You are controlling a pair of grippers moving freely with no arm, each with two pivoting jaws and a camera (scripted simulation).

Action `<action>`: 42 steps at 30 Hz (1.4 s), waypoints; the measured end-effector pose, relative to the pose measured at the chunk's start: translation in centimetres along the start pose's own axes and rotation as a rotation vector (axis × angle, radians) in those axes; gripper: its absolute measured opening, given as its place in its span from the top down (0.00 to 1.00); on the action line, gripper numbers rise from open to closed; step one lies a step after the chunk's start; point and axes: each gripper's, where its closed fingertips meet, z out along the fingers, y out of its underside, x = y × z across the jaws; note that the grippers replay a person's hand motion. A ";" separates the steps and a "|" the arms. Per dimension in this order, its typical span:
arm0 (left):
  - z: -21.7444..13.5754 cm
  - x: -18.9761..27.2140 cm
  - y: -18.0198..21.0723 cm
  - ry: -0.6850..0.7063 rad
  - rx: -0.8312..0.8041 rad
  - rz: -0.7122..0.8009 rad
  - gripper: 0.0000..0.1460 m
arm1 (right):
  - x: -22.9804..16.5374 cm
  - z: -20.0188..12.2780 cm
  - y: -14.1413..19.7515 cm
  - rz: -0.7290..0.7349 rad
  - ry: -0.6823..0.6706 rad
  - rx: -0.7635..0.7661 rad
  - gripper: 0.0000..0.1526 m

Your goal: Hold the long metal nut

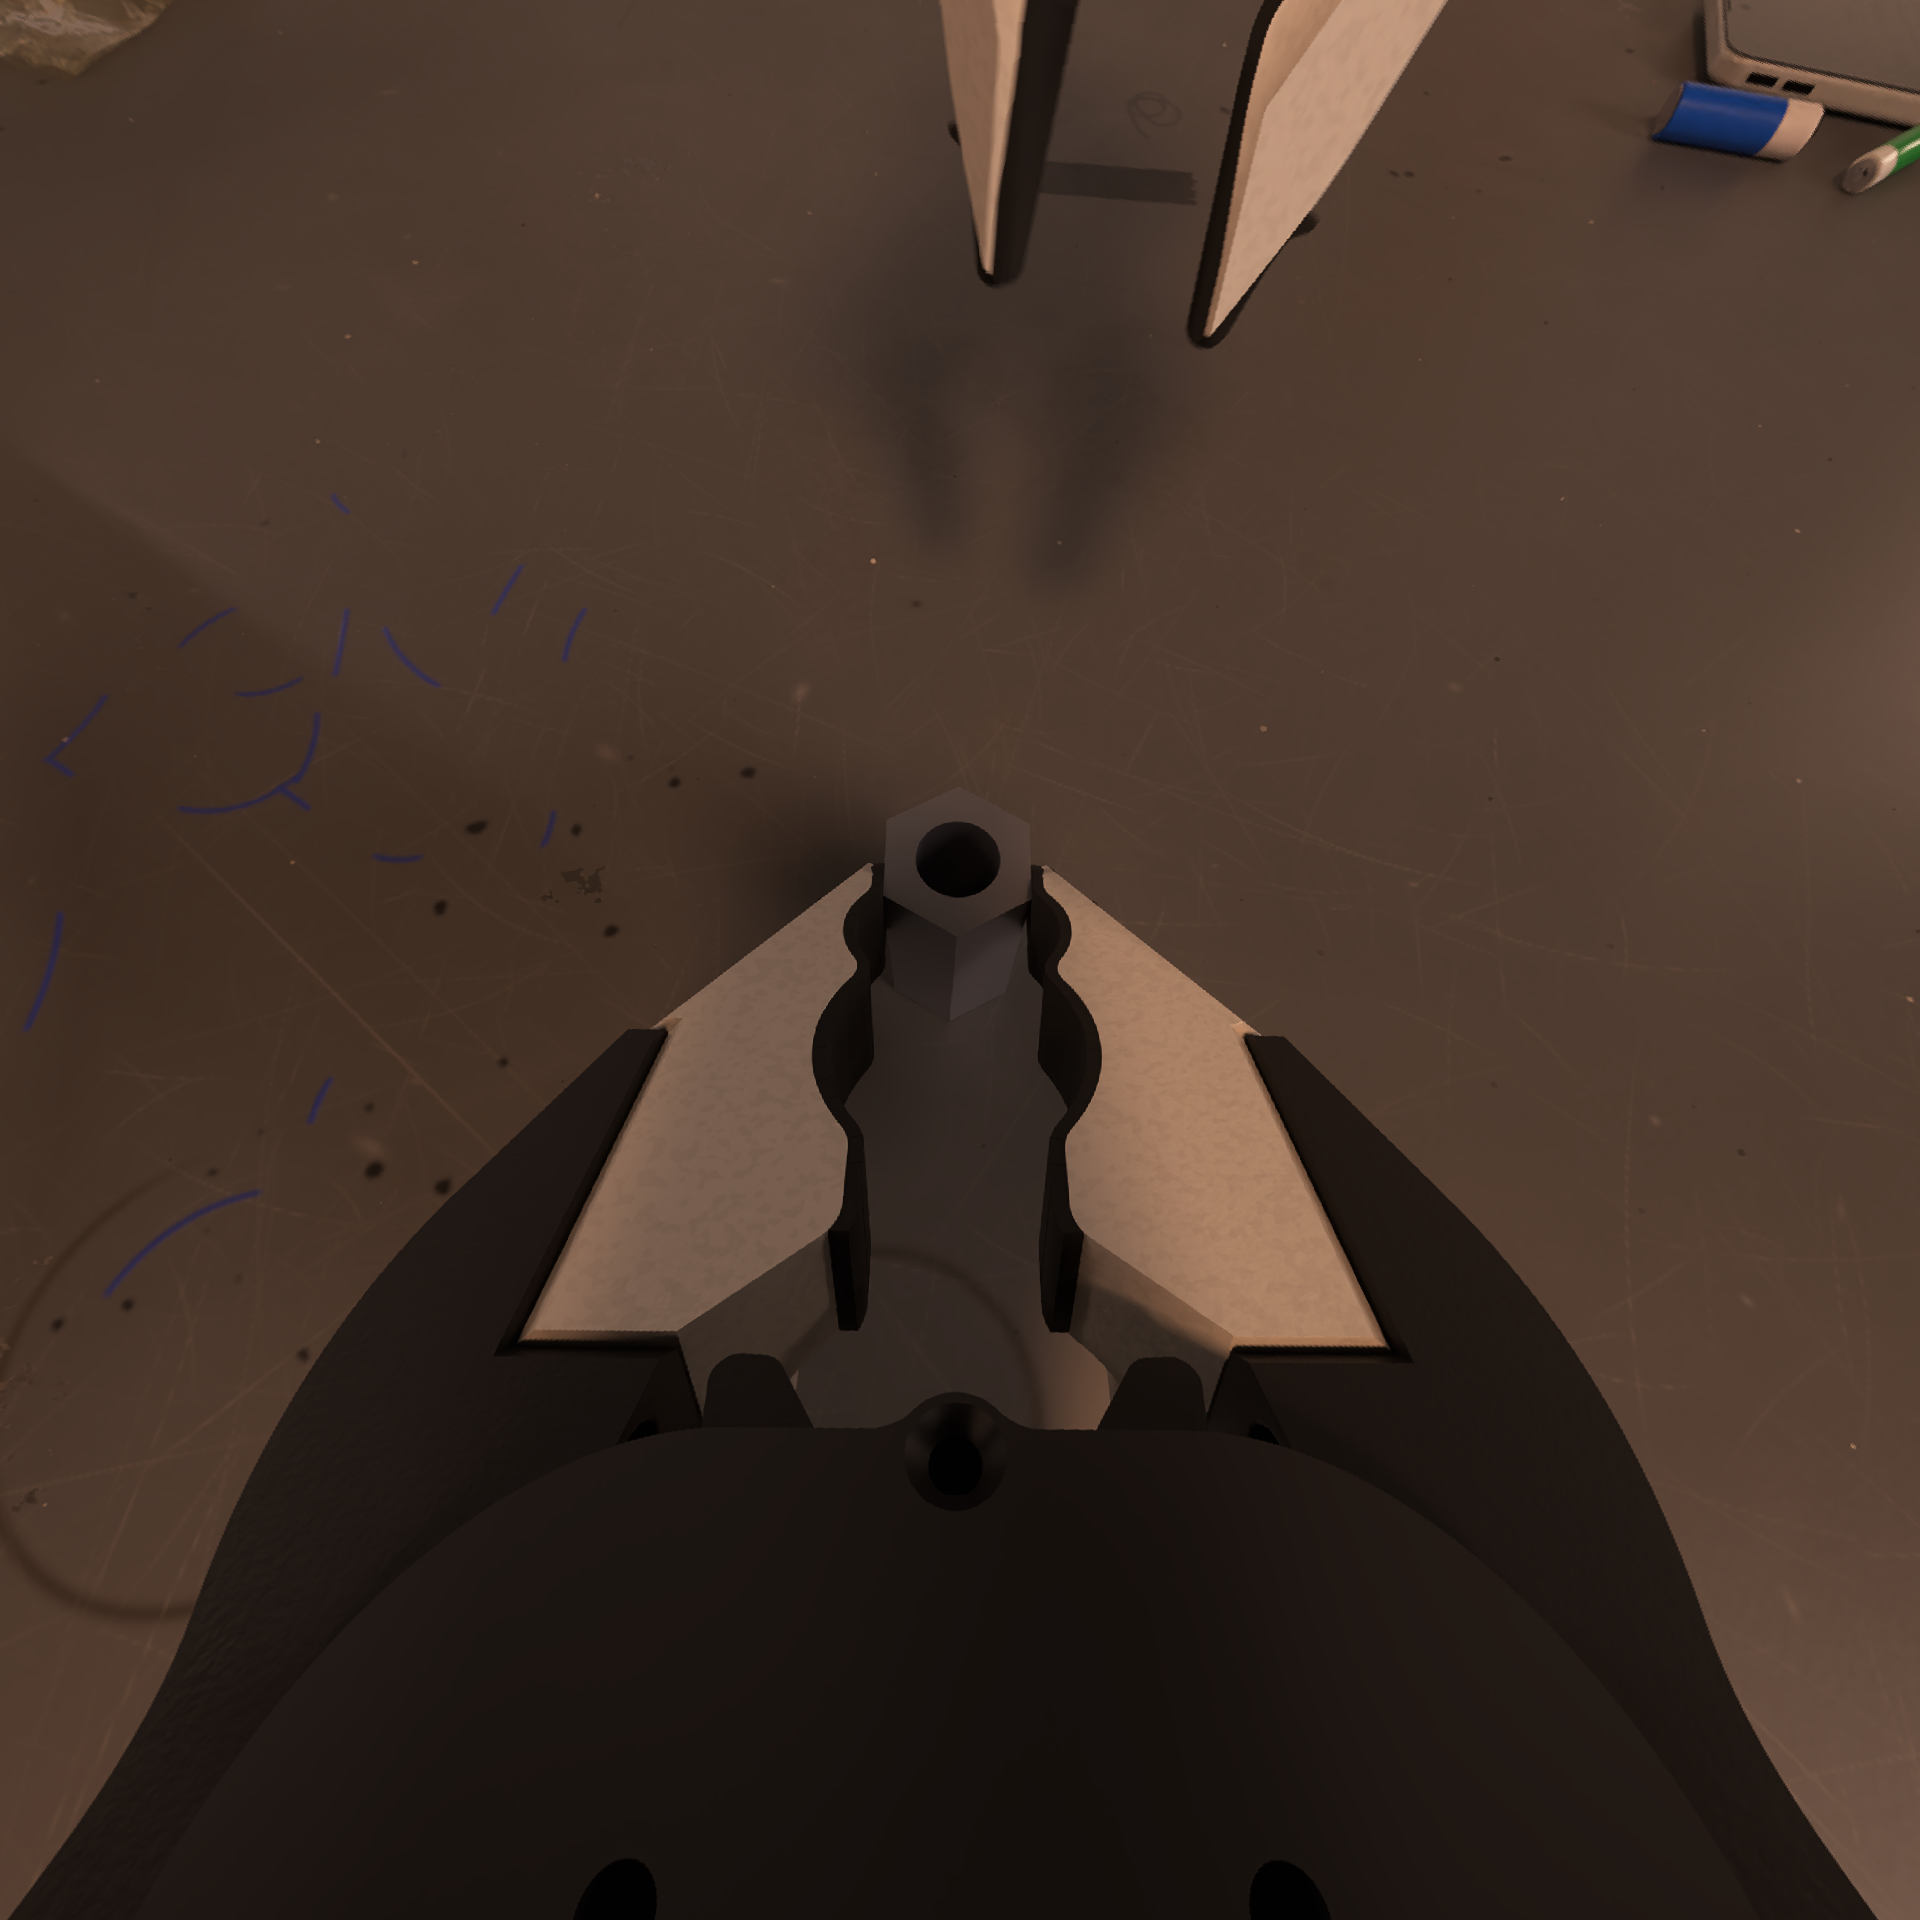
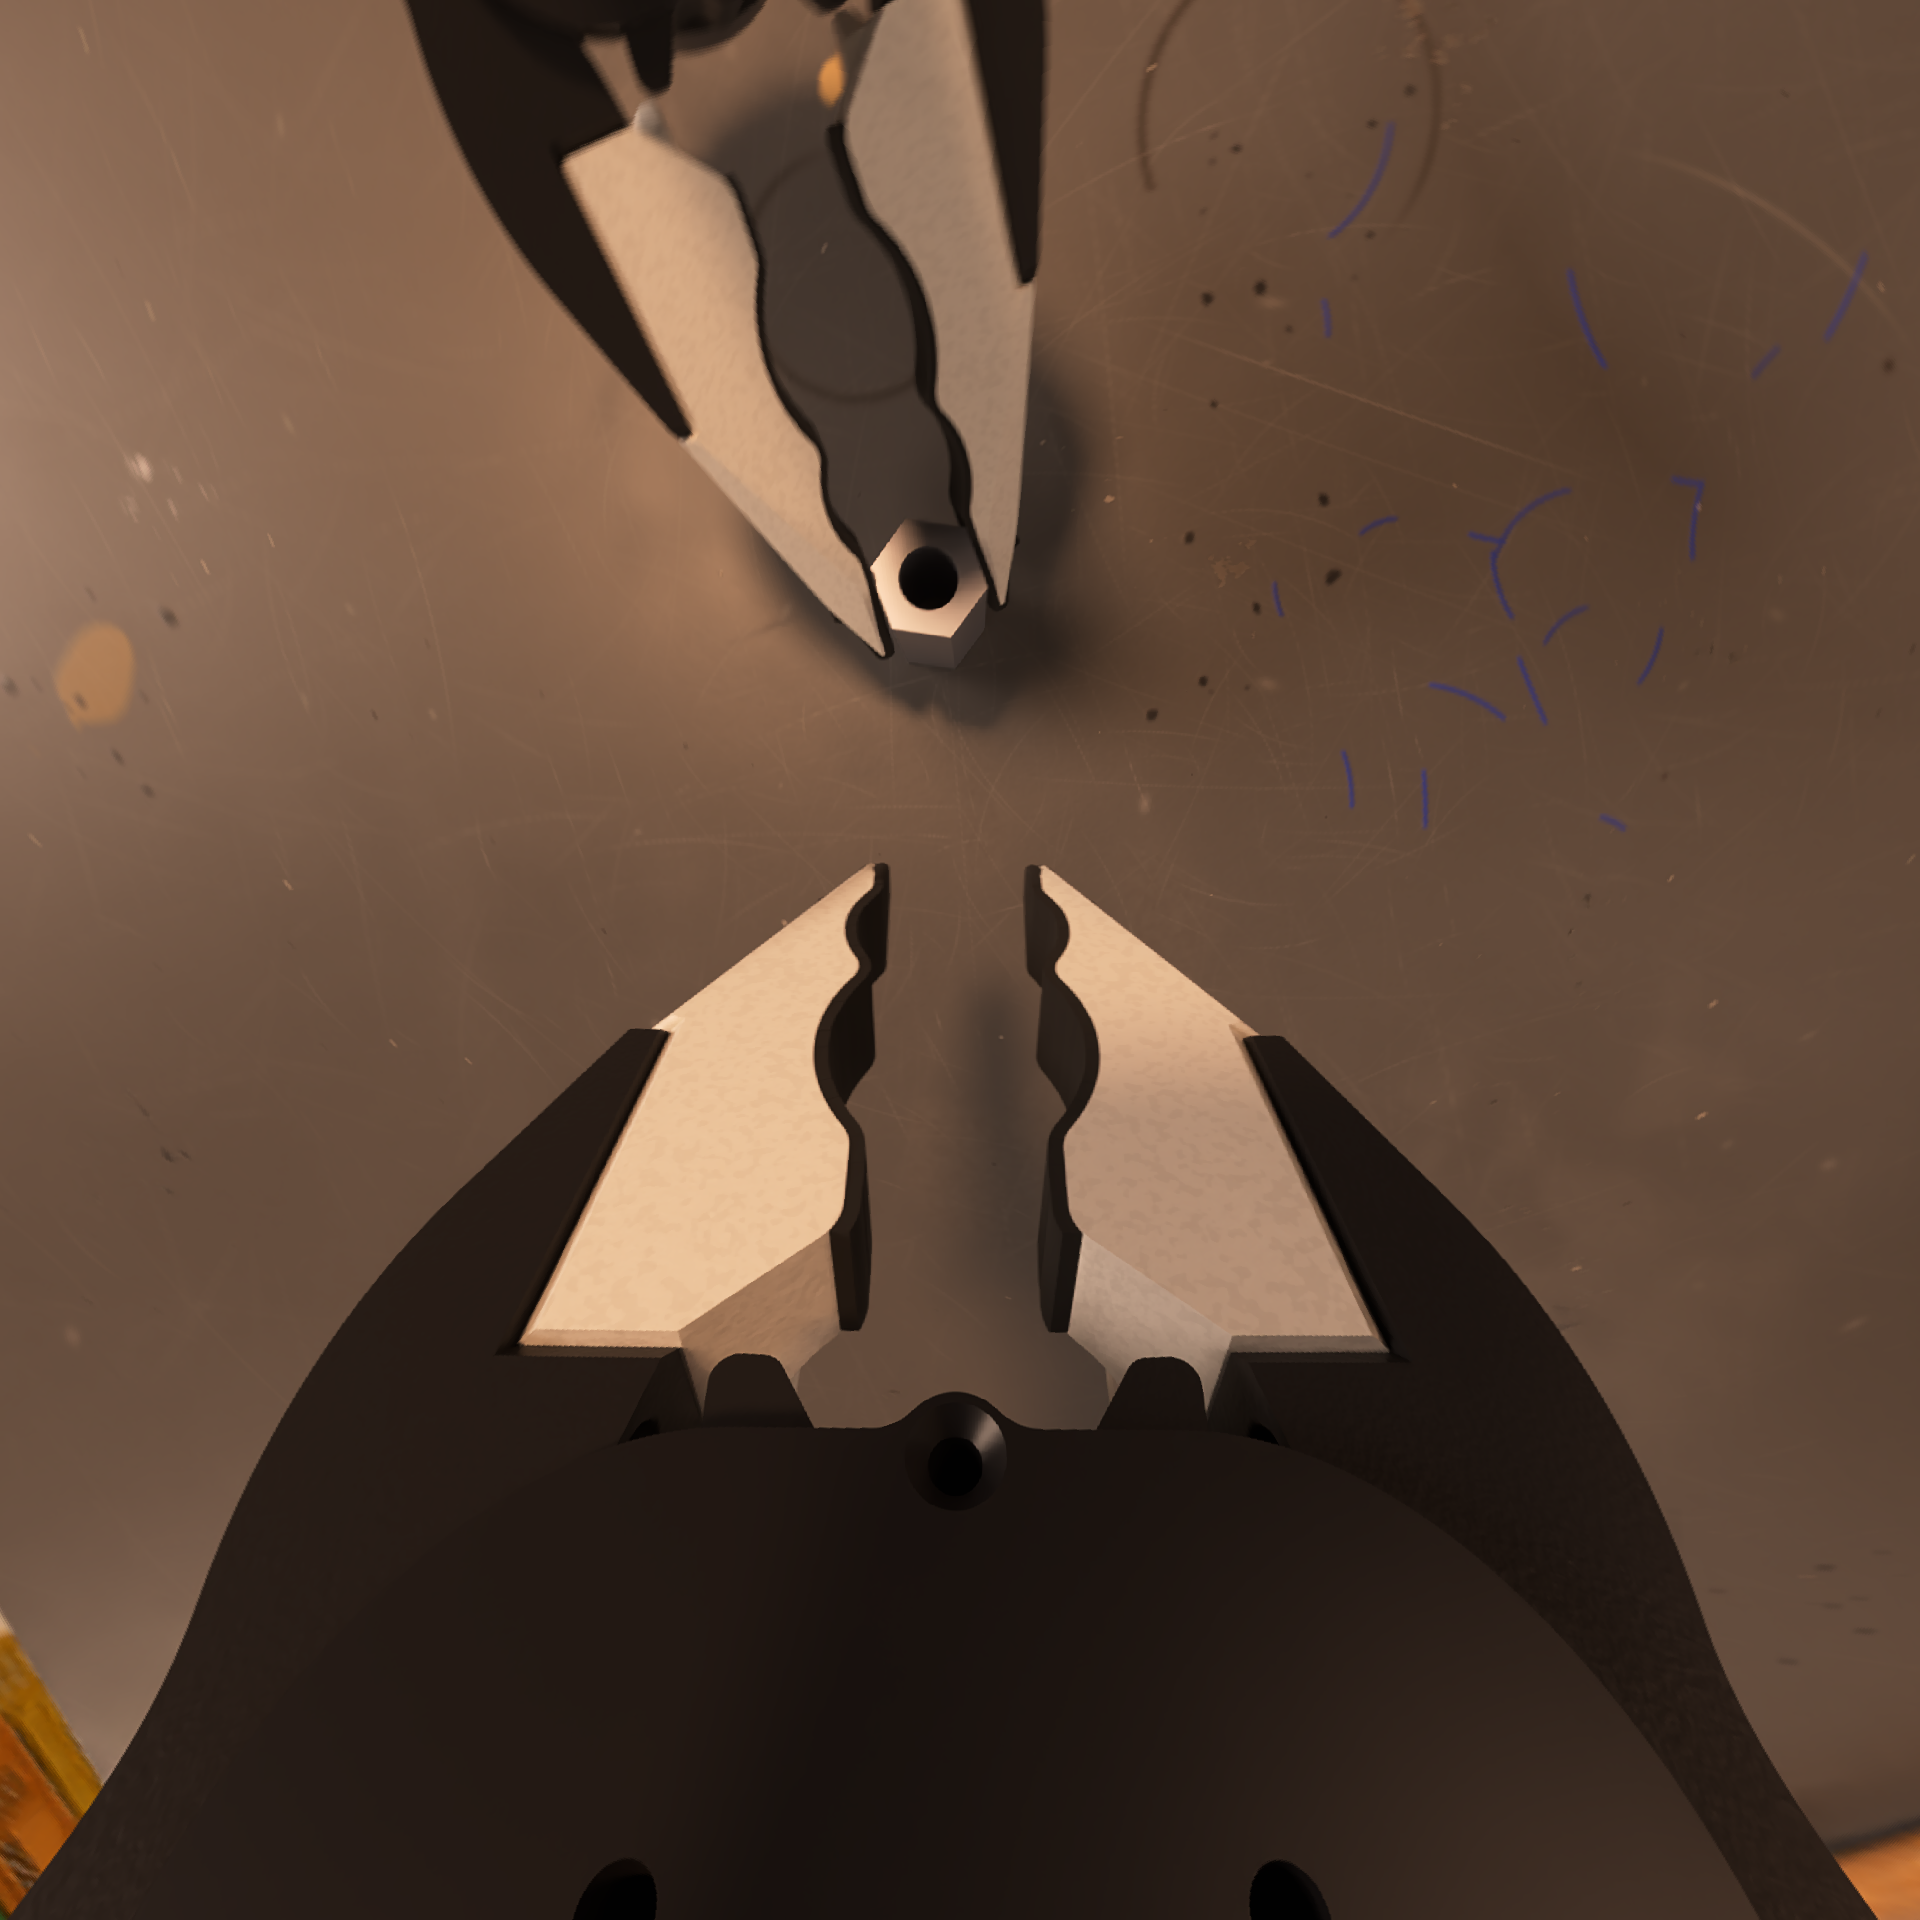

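The long metal nut (image 1: 954,904) is a grey hexagonal sleeve with a round bore, standing upright on the brown tabletop. My left gripper (image 1: 956,883) is shut on it at the fingertips, the nut's top end showing just past them. In the right wrist view the same nut (image 2: 928,603) sits between the left gripper's fingertips (image 2: 852,592) at top centre. My right gripper (image 2: 956,883) is open and empty, facing the nut from a short distance. Its fingers (image 1: 1003,135) show at the top of the left wrist view.
A blue and white eraser (image 1: 1735,120), a green pen (image 1: 1886,156) and a pale device (image 1: 1818,52) lie at the far right. Blue pen marks (image 1: 291,727) and scratches cover the tabletop. A wooden edge (image 2: 31,1745) shows at lower left.
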 end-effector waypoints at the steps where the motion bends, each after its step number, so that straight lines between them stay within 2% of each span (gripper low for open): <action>1: 0.0 0.0 0.0 -0.003 0.000 0.002 0.82 | 0.1 -0.2 -0.1 0.044 -0.005 0.023 0.80; 3: 0.0 -0.1 0.0 -0.009 0.002 0.009 0.82 | 0.4 -0.9 -0.6 0.184 -0.041 0.130 0.78; 5: 0.0 -0.1 0.0 -0.016 0.004 0.018 0.82 | 1.0 -1.5 -0.6 0.387 -0.090 0.247 0.77; 7: -0.1 -0.1 -0.1 -0.026 0.005 0.031 0.82 | 1.2 -1.2 0.3 0.566 -0.154 0.306 0.77; 10: -0.1 -0.1 -0.2 -0.047 0.005 0.048 0.82 | 0.8 -0.5 0.3 0.758 -0.263 0.426 0.76; 13: -0.1 -0.1 -0.2 -0.057 0.004 0.062 0.82 | -0.1 0.5 0.5 0.827 -0.323 0.447 0.76; 18: -0.2 -0.1 -0.2 -0.065 0.008 0.071 0.82 | -0.1 0.6 0.2 0.935 -0.436 0.586 0.84; 22: -0.1 -0.1 -0.1 -0.064 0.003 0.072 0.82 | -0.1 0.7 0.2 0.972 -0.491 0.668 0.86; 31: -0.1 -0.1 0.0 -0.059 -0.003 0.062 0.82 | -0.1 0.8 0.1 0.888 -0.477 0.713 0.87; 42: 0.0 0.0 -0.1 -0.056 -0.002 0.065 0.82 | -0.5 0.9 0.0 0.857 -0.422 0.689 0.83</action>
